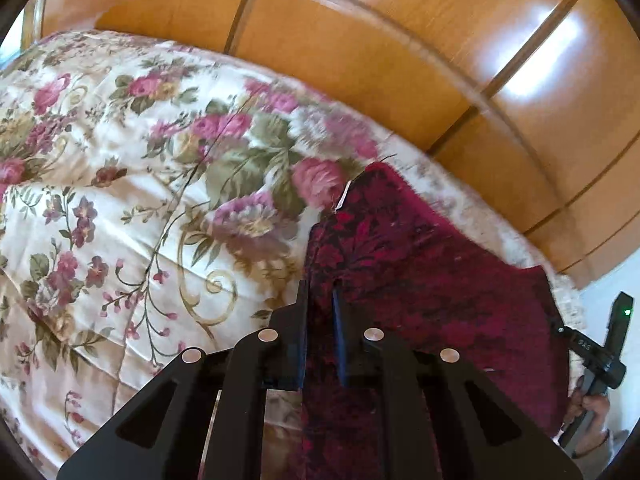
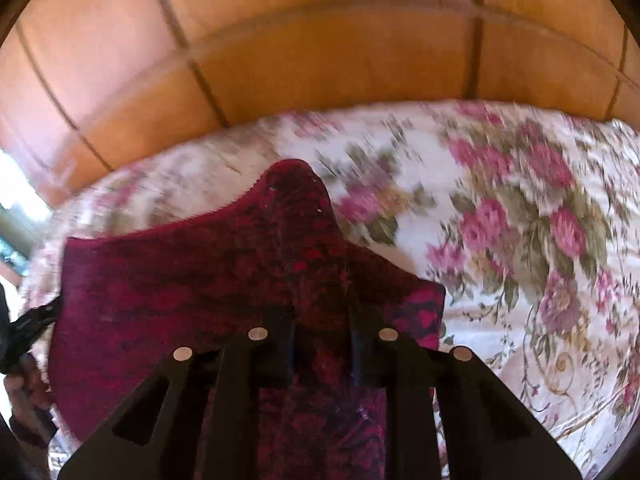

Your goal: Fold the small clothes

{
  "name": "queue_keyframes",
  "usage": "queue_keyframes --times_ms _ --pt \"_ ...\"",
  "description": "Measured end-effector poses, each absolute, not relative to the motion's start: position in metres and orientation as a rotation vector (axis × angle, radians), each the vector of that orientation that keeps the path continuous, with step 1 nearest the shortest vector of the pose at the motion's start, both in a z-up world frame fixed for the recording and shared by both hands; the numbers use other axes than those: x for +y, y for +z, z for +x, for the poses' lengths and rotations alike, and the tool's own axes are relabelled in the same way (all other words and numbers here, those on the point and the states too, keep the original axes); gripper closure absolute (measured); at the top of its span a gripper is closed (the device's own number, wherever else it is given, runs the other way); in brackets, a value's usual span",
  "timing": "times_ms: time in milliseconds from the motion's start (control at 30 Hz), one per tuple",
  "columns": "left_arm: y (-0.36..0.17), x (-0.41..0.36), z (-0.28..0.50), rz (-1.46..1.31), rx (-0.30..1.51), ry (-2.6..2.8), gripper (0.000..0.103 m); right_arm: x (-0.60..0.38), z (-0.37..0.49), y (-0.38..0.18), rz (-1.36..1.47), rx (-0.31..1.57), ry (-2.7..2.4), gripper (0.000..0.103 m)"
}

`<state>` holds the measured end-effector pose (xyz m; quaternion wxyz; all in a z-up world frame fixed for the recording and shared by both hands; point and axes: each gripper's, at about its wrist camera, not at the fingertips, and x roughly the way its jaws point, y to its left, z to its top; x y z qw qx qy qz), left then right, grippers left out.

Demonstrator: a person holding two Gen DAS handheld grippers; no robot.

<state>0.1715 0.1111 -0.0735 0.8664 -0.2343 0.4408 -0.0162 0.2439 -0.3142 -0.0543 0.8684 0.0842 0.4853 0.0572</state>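
Observation:
A dark red garment with a black pattern is held up over a floral bed. My left gripper is shut on the garment's left edge; a small white tag shows at its upper edge. In the right wrist view the same garment drapes over my right gripper, which is shut on its right edge, with a fold of cloth bunched up between the fingers. The right gripper also shows at the far right of the left wrist view, and the left one at the left edge of the right wrist view.
A cream bedspread with pink roses covers the bed below the garment; it also shows in the right wrist view. A glossy wooden headboard or wardrobe panel rises behind the bed, also in the right wrist view.

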Motion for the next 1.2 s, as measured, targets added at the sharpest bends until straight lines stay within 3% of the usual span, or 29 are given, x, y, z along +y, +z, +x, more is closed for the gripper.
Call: queue_keyframes --times_ms 233,300,400,467,500,633,900,1100,1167,1200 --pt "-0.078 0.100 0.176 -0.398 0.925 0.018 0.091 -0.317 0.247 -0.063 0.200 1.017 0.104 0.077" --pt "-0.066 0.099 0.173 -0.373 0.914 0.053 0.081 -0.317 0.246 -0.058 0.205 1.014 0.119 0.069" --pt "-0.036 0.094 0.156 -0.320 0.858 0.096 0.080 -0.323 0.238 -0.046 0.259 0.986 0.154 0.045" --pt "-0.024 0.089 0.146 -0.284 0.831 0.113 0.079 -0.325 0.229 -0.039 0.287 0.963 0.172 0.013" --pt "-0.016 0.086 0.138 -0.282 0.816 0.091 0.079 -0.325 0.224 -0.034 0.280 0.949 0.166 0.010" --pt "0.000 0.068 0.116 -0.240 0.772 0.064 0.079 -0.341 0.204 -0.033 0.338 0.969 0.204 0.004" --pt "0.002 0.026 0.093 -0.197 0.774 -0.014 0.079 -0.378 0.157 -0.073 0.532 1.079 0.273 0.002" --pt "-0.002 0.002 0.084 -0.143 0.787 -0.031 0.079 -0.380 0.128 -0.082 0.586 1.059 0.347 0.002" --pt "-0.005 -0.003 0.084 -0.134 0.797 -0.030 0.062 -0.378 0.124 -0.083 0.587 1.053 0.362 0.002" --pt "-0.005 -0.003 0.083 -0.142 0.791 -0.034 0.042 -0.378 0.123 -0.083 0.588 1.049 0.368 0.002"
